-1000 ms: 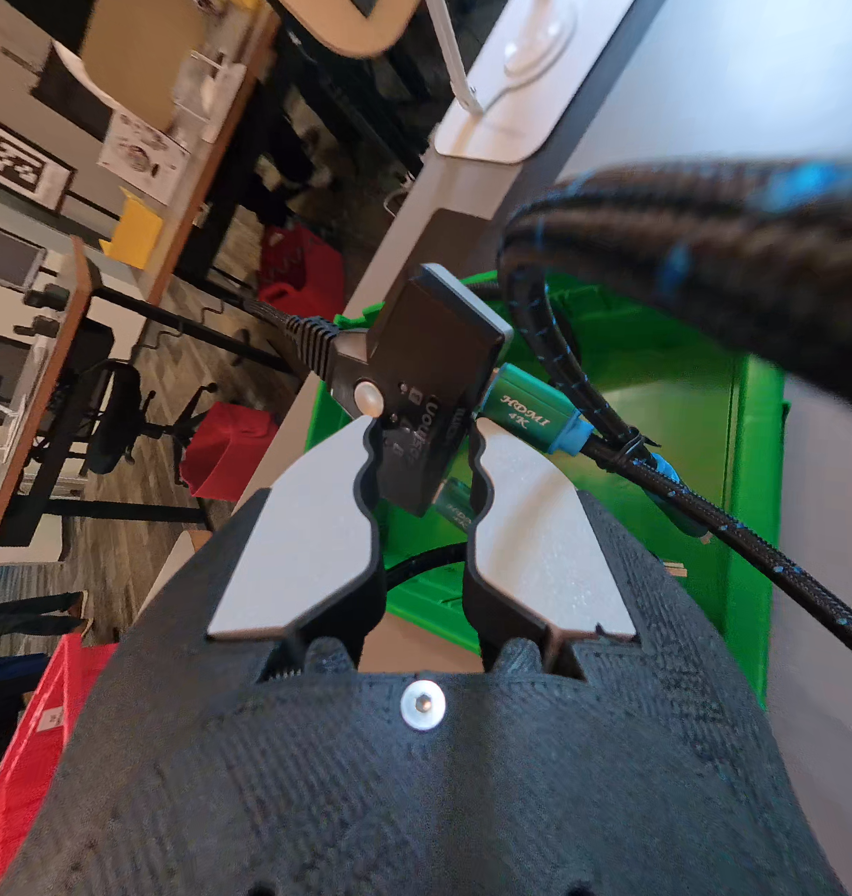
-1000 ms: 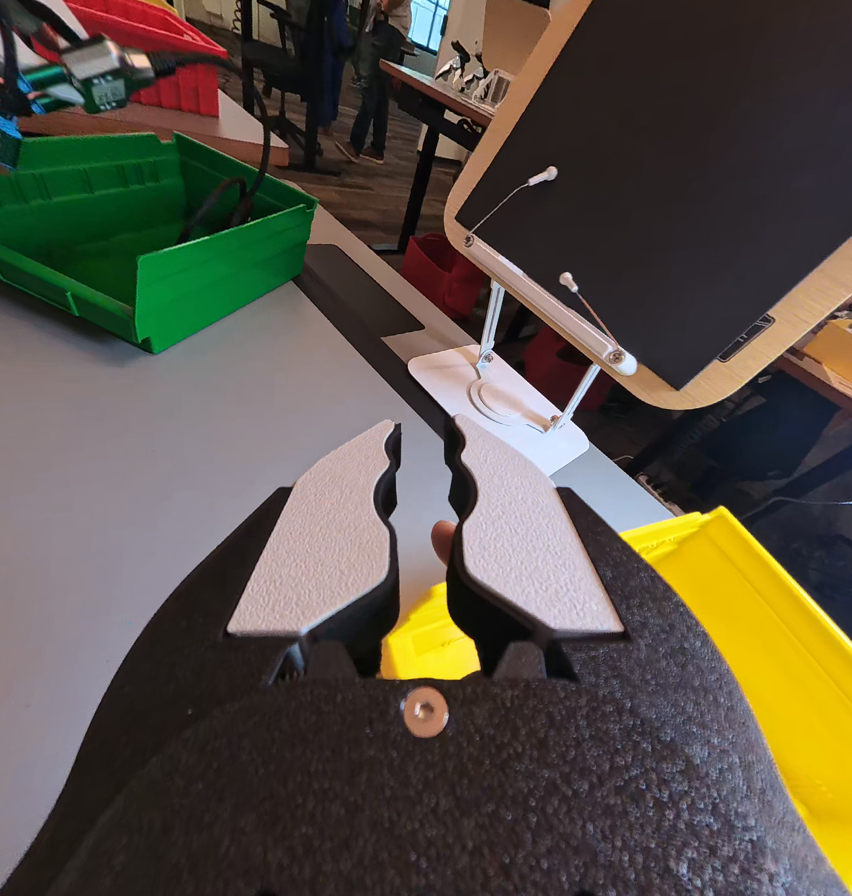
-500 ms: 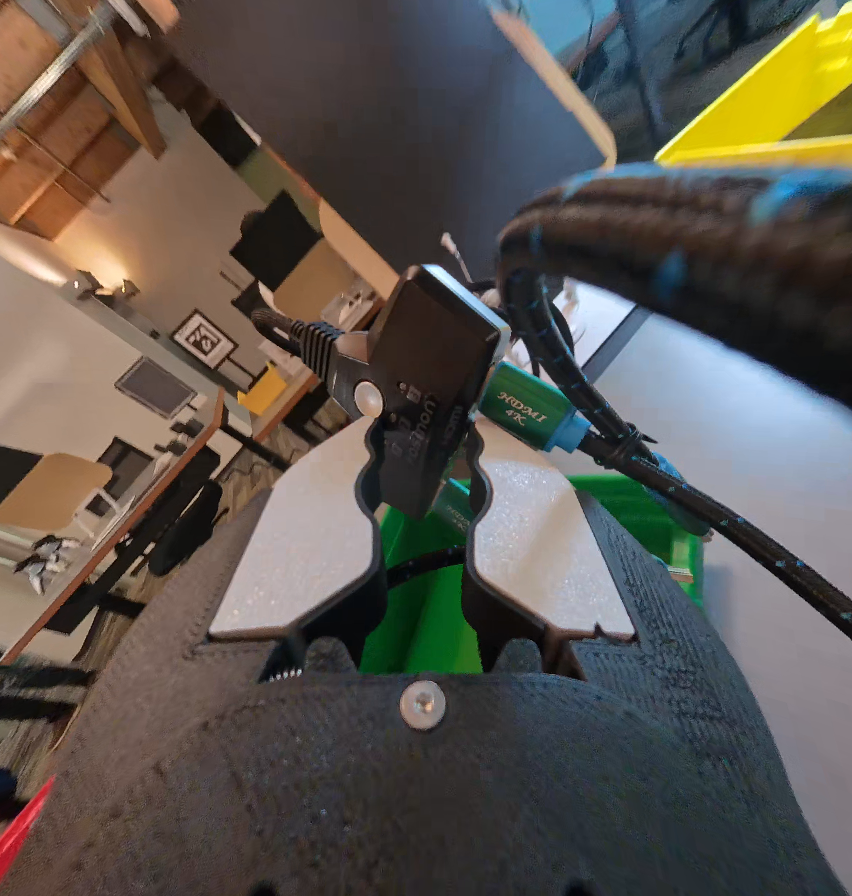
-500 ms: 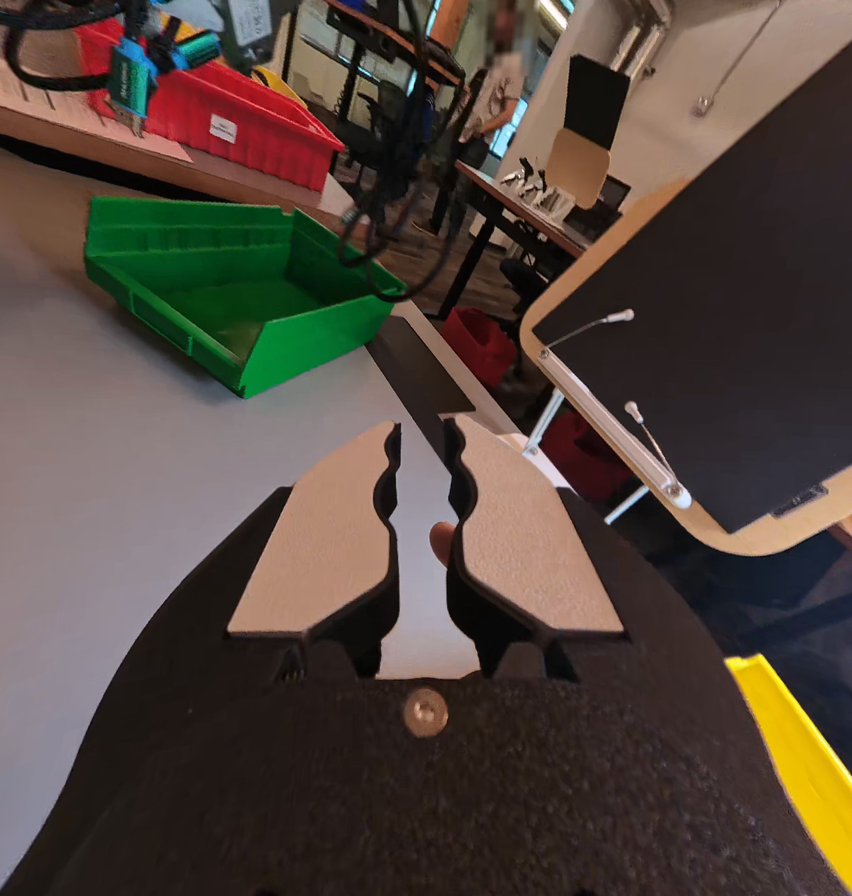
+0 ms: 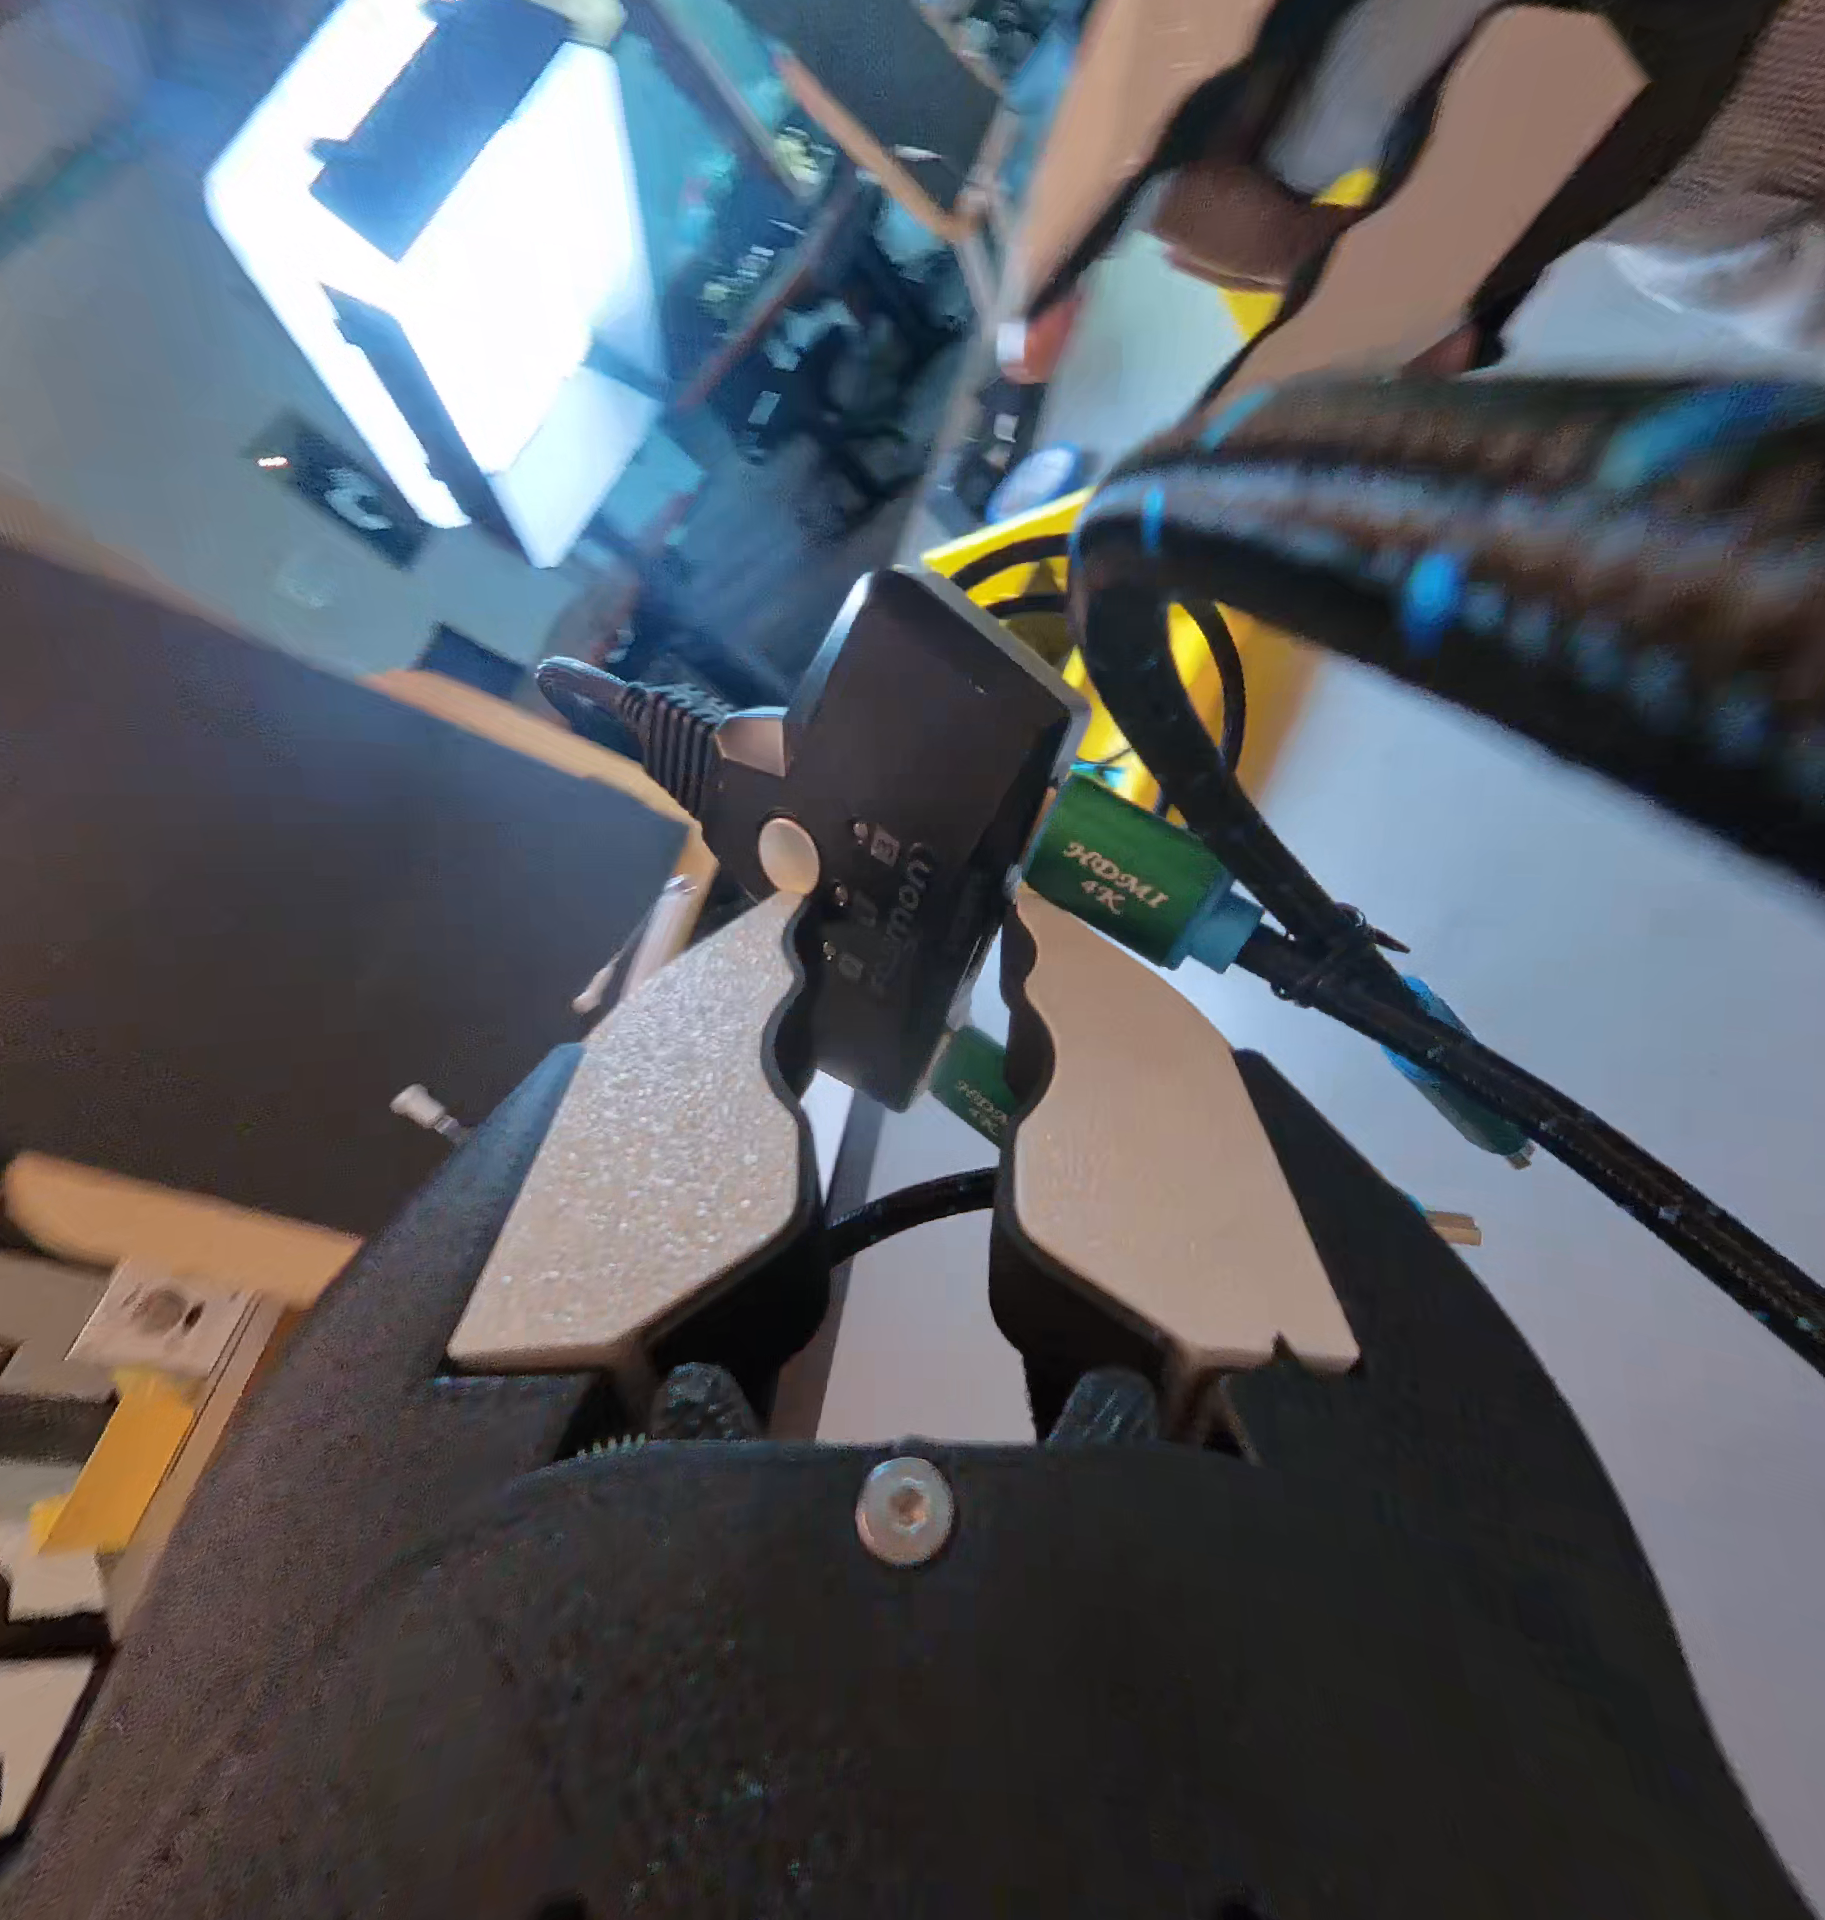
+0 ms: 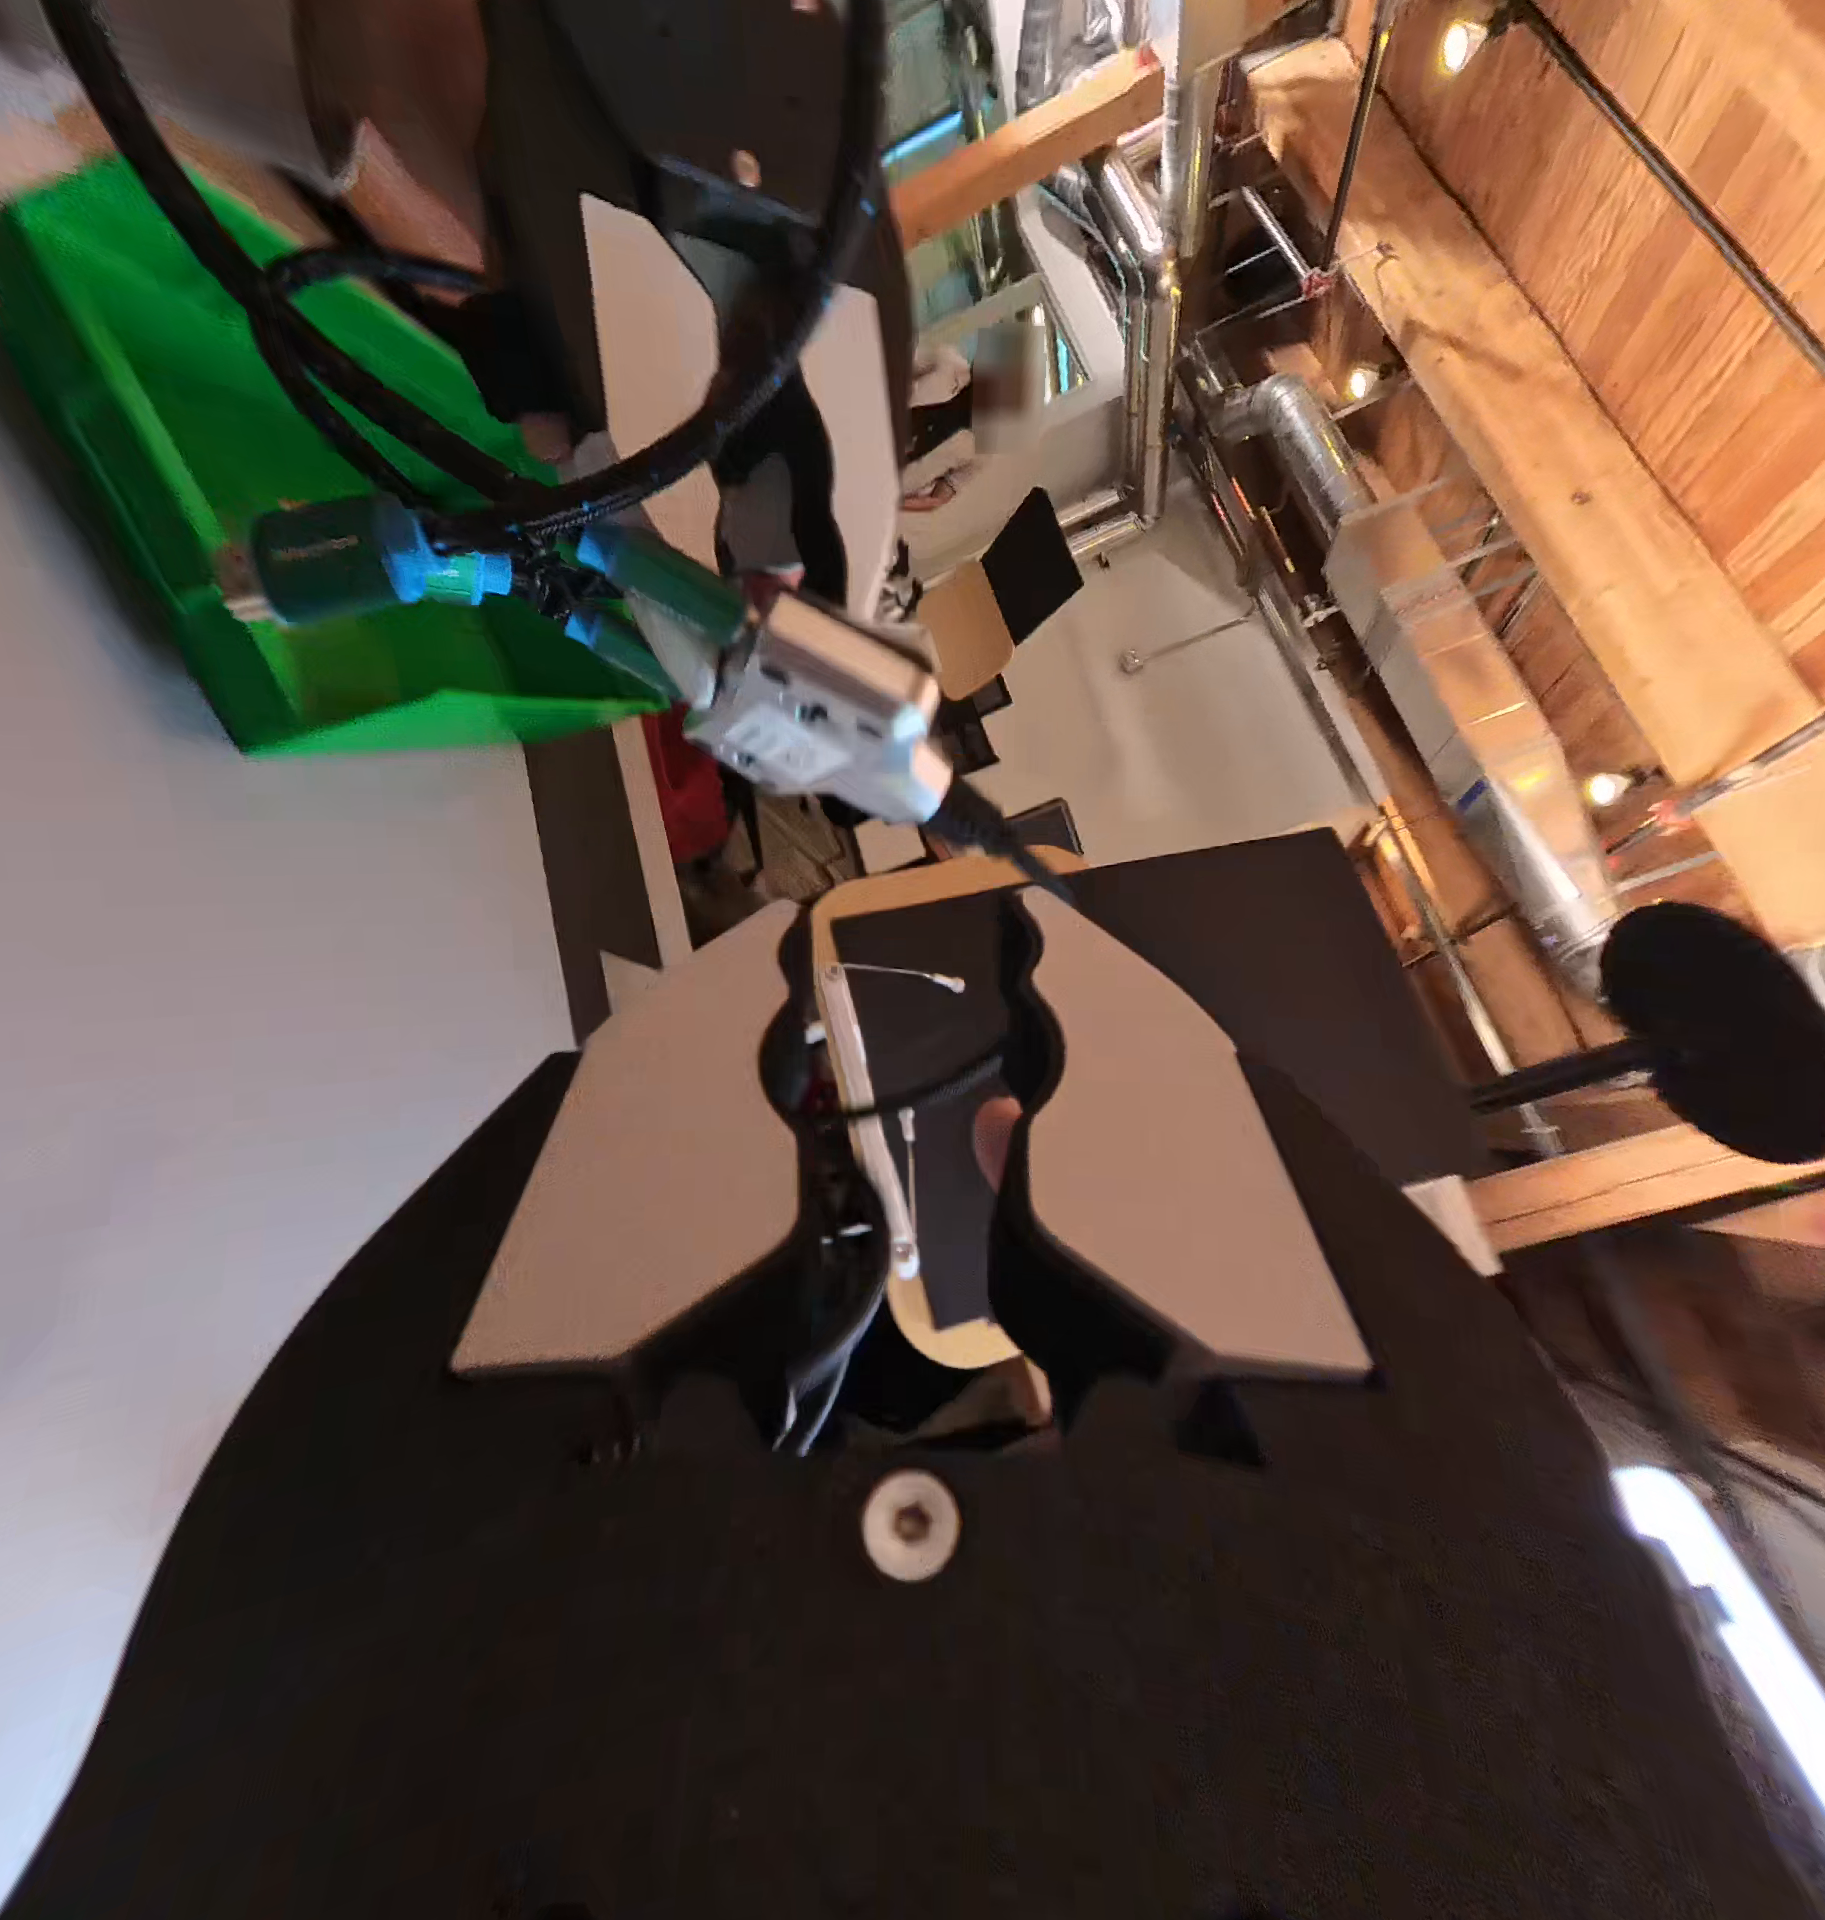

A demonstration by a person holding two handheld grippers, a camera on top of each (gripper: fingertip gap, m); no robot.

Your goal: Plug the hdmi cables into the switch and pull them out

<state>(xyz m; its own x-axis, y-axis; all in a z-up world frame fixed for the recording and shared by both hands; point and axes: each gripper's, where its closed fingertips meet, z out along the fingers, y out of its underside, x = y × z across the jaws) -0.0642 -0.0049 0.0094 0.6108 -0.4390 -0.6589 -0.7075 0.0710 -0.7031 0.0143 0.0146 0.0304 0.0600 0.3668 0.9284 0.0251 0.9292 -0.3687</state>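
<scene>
Switch (image 5: 913,862) clamped between left claw (image 5: 903,940) fingertips

**Switch and cables: held in the air**

The switch (image 5: 903,831) is a small black box with a round pale button, tilted, clamped between the fingers of the left gripper (image 5: 903,956). Two green plugs (image 5: 1121,873) are seated in one side. Their black braided cables (image 5: 1510,1101) trail away. A third green plug (image 6: 321,556) hangs loose.

the small black rectangular hdmi switch (image 5: 903,873) sits between the left gripper (image 5: 903,977) fingers, a green metal hdmi plug (image 5: 1121,873) at its right, black braided cables (image 5: 1303,914) trailing right
</scene>
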